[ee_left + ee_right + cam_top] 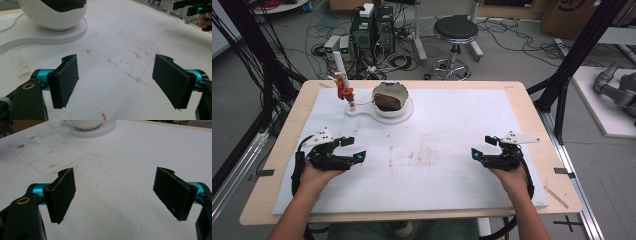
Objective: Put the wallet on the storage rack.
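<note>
Bowl [389,98] at 12 o'clock on its white base [404,116], mouth tilted toward 6. Left gripper [353,149] at 8 and right gripper [482,147] at 4, both wide, holding nothing. Bare mat [447,150] between them

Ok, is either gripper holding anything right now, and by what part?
Nothing is held. The left gripper and the right gripper both have jaws wide open over the bare white board.

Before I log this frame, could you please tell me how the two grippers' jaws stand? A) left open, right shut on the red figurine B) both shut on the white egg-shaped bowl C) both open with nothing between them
C: the left gripper and the right gripper each show wide-apart jaws over the bare white foam board.
</note>
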Motion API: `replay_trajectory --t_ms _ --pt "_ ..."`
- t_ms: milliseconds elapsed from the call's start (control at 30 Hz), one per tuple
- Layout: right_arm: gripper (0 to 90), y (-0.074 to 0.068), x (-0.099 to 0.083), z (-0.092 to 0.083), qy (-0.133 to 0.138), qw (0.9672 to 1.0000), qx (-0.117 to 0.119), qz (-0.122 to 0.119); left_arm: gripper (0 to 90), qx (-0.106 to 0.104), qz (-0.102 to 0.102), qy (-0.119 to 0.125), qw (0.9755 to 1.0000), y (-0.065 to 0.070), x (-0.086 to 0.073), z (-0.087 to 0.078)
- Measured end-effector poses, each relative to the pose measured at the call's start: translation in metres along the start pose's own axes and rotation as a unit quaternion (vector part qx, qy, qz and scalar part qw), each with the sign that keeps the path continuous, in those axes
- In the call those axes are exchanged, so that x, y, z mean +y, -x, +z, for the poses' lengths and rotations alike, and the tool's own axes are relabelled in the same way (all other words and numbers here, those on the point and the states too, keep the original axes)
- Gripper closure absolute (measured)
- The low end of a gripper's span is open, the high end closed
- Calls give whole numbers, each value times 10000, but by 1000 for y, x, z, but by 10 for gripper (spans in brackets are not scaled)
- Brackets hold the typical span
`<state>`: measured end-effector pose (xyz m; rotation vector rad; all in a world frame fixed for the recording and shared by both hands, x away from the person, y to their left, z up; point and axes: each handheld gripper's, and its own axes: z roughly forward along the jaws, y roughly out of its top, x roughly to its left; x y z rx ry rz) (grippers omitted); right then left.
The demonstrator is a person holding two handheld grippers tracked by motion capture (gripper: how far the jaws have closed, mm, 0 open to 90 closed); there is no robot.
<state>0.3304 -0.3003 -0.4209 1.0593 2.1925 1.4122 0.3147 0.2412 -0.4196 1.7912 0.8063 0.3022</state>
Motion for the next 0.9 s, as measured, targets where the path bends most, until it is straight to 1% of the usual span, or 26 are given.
replay_trajectory --t_ms 100,233,367,667,900 --pt "183 0 -1 1 -32 10000 8 7 210 3 -34 30 10000 -1 0 0" --pt "183 -1 -2 0 -53 10000 -4 -33 210 4 -20 17 10000 -2 -1 0" --pt "183 -4 -2 -2 -66 10000 -8 -46 210 0 -31 67 10000 -2 0 -2" --pt "183 -3 -2 -2 -68 10000 -3 -31 210 -2 -6 -4 10000 -1 -1 -1" --pt "183 -4 -1 -3 -41 10000 -27 -50 210 -21 8 33 10000 0 0 -1"
